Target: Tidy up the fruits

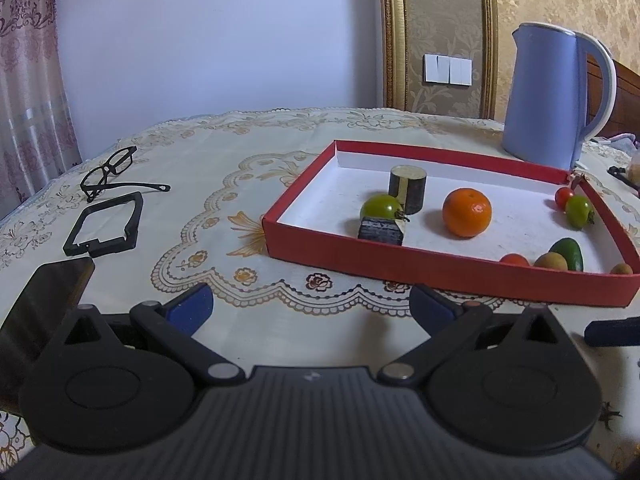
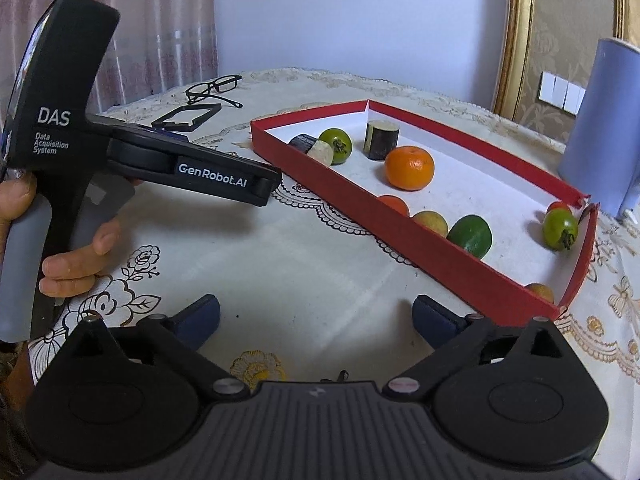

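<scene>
**Both tools empty over the bench, fruit scattered in the tray**

My right tool [image 2: 316,316] stands spread as wide as it goes, nothing between its blue pads, hovering over bare cloth at the near edge of the bench [image 2: 304,264]. My left tool [image 1: 310,306] is spread too and equally empty, just short of the red tray's [image 1: 440,276] near wall; in the right view my hand [image 2: 76,256] grips its handle.

All the fruit lies inside that tray. The orange [image 1: 467,212] sits near the middle. One green tomato [image 1: 380,208] is wedged against two dark cut pieces (vegetable chunks, as far as I can tell), the upright one [image 1: 407,194] and the flat one [image 1: 381,230]. Another green tomato [image 1: 579,210] and a small red one [image 1: 564,197] crowd the far right corner. Along the near wall lie a red tomato [image 1: 515,260], a brownish fruit [image 1: 551,261] and a dark green fruit [image 1: 570,254], with one more small brownish fruit [image 1: 621,269] at the near right corner.

My worries, as I judge them: the tray is light card, so a pad catching its wall could shove or tip it. Round fruit may roll from a pinch that is off centre. Tomatoes could bruise under a hard squeeze. The far right corner of the tray looks split, and small fruit pushed there might slip out. The blue kettle [image 1: 552,96] stands just beyond the far wall, within reach of a careless swing.
</scene>
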Demonstrator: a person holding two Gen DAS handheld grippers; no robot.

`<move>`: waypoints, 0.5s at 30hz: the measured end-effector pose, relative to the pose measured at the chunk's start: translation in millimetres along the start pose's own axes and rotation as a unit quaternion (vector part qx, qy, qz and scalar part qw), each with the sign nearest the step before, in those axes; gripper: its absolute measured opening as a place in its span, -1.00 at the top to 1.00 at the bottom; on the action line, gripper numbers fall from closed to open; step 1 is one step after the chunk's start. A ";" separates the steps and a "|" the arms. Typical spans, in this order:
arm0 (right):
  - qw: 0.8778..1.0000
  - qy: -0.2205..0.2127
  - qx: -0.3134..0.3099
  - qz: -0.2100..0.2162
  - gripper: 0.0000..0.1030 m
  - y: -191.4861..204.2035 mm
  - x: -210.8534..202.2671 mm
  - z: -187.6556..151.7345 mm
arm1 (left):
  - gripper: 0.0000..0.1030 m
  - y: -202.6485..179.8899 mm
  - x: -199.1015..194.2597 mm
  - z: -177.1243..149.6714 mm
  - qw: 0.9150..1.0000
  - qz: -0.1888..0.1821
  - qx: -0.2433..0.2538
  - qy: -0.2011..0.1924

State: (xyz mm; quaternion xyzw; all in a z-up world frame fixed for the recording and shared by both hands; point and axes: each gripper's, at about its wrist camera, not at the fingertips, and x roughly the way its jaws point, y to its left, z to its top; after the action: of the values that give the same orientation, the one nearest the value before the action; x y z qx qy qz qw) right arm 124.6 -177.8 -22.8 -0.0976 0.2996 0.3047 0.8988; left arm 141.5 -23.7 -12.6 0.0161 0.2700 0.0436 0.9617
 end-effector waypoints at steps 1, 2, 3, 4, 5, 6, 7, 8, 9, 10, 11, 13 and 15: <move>1.000 0.001 0.003 0.002 -1.00 -0.7 0.8 0.1 | -1.00 -0.1 0.1 0.0 1.000 -0.001 0.000 0.001; 1.000 0.001 0.003 0.002 -1.00 -0.8 0.9 0.1 | -1.00 -0.1 0.2 0.0 1.000 -0.001 0.000 0.001; 1.000 0.001 0.003 0.002 -1.00 -0.5 1.0 0.3 | -1.00 0.0 0.1 0.0 1.000 -0.002 -0.001 0.001; 1.000 0.001 0.003 0.002 -1.00 -0.4 1.1 0.3 | -1.00 0.1 0.3 0.1 1.000 -0.002 -0.001 0.001; 1.000 0.001 0.004 0.002 -1.00 -0.4 1.1 0.4 | -1.00 0.1 0.4 0.1 1.000 -0.002 -0.001 0.001; 1.000 0.001 0.004 0.002 -1.00 -0.4 1.3 0.5 | -1.00 0.2 0.4 0.0 1.000 -0.002 -0.001 0.001; 1.000 0.001 0.004 0.002 -1.00 -0.4 1.3 0.5 | -1.00 0.1 0.4 0.1 1.000 -0.002 -0.002 0.001; 1.000 0.001 0.003 0.002 -1.00 -0.2 1.3 0.4 | -1.00 0.2 0.4 0.0 1.000 -0.002 -0.002 0.001; 1.000 0.001 0.003 0.002 -1.00 -0.3 1.3 0.5 | -1.00 0.2 0.4 -0.1 1.000 -0.002 -0.002 0.001; 1.000 0.001 0.004 0.002 -1.00 -0.4 1.4 0.6 | -1.00 0.3 0.3 -0.1 1.000 -0.002 -0.002 0.001; 1.000 0.001 0.004 0.002 -1.00 -0.2 1.8 0.3 | -1.00 0.3 0.3 0.0 1.000 -0.002 -0.002 0.001; 1.000 0.001 0.004 0.002 -1.00 -0.3 1.8 0.4 | -1.00 0.4 0.4 0.0 1.000 -0.002 -0.002 0.001; 1.000 0.001 0.004 0.002 -1.00 -0.3 1.9 0.4 | -1.00 0.3 0.4 -0.1 1.000 -0.003 -0.002 0.002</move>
State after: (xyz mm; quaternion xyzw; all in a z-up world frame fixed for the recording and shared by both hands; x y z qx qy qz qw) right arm 126.2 -177.0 -23.6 -0.0940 0.3022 0.3055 0.8981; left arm 141.8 -23.3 -12.9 0.0131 0.2715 0.0418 0.9615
